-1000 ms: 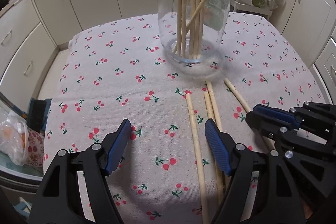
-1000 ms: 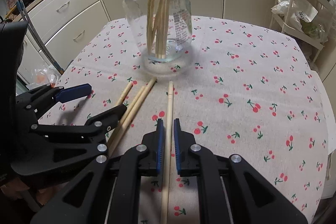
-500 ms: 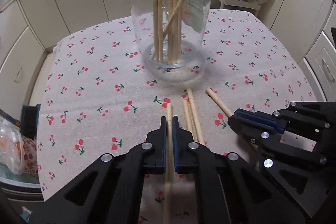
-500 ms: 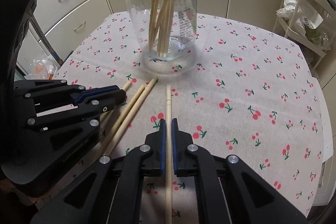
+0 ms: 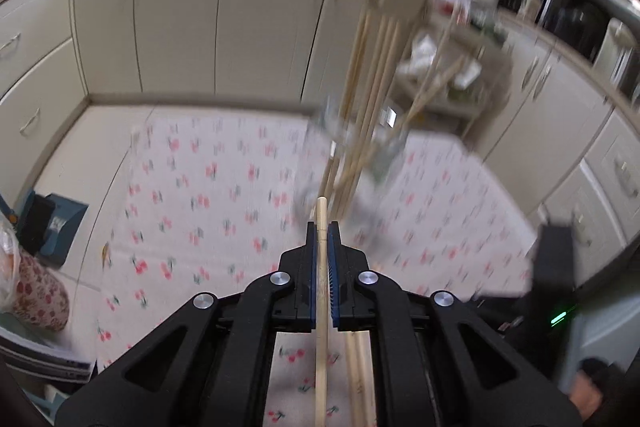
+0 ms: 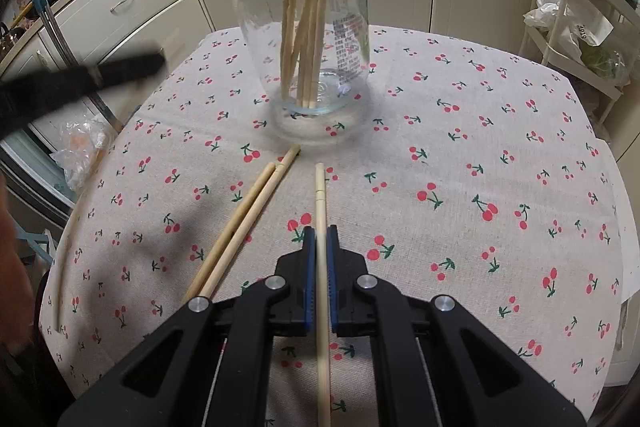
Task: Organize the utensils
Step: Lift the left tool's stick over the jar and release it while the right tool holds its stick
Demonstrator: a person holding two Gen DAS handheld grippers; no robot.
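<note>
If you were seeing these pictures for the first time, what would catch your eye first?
The glass jar bristling with chopsticks, standing at the far middle of the cherry-print tablecloth. Next, each gripper has its jaws shut on a single chopstick: the right gripper pins one lying on the cloth, while the left gripper holds one pointing toward the jar. Two loose chopsticks lie side by side left of the right gripper.
</note>
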